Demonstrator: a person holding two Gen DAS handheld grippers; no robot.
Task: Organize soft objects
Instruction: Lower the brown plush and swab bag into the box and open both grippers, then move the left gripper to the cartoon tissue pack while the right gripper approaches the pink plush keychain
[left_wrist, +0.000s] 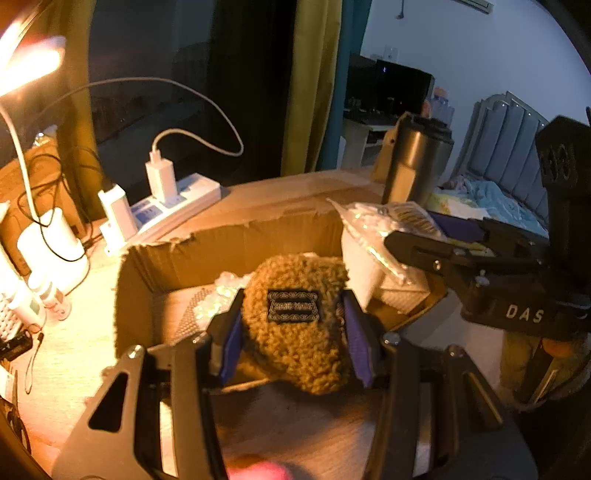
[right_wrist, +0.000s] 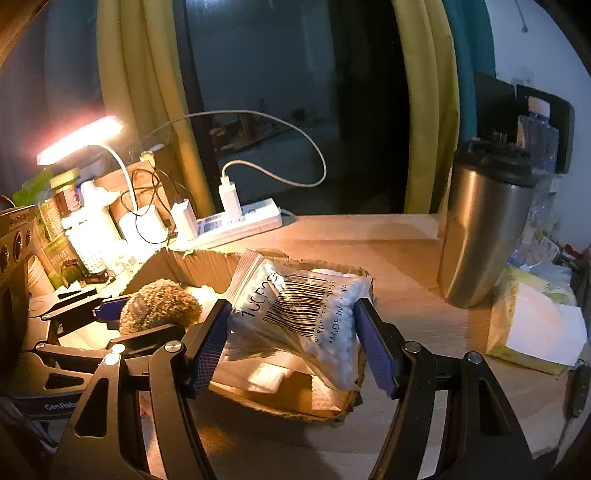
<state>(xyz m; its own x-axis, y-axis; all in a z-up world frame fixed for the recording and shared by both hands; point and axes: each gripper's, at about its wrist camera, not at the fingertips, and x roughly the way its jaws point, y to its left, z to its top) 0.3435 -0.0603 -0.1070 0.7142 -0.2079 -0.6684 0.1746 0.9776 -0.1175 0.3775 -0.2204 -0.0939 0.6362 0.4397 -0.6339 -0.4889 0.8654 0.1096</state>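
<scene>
My left gripper (left_wrist: 293, 332) is shut on a brown fuzzy pouch (left_wrist: 299, 325) with a black label, held over the near edge of an open cardboard box (left_wrist: 184, 254). The pouch also shows in the right wrist view (right_wrist: 159, 306). My right gripper (right_wrist: 291, 339) is shut on a clear plastic bag of cotton swabs (right_wrist: 299, 314) with a barcode, held over the right part of the box (right_wrist: 207, 262). The bag and right gripper show in the left wrist view (left_wrist: 373, 225) at the box's right side. White pads (right_wrist: 266, 376) lie inside the box.
A steel tumbler (right_wrist: 480, 236) stands at the right, a tissue pack (right_wrist: 535, 325) beside it. A white power strip (right_wrist: 240, 221) with chargers and cables lies behind the box. A lit desk lamp (right_wrist: 81, 140) and bottles (right_wrist: 92, 229) crowd the left.
</scene>
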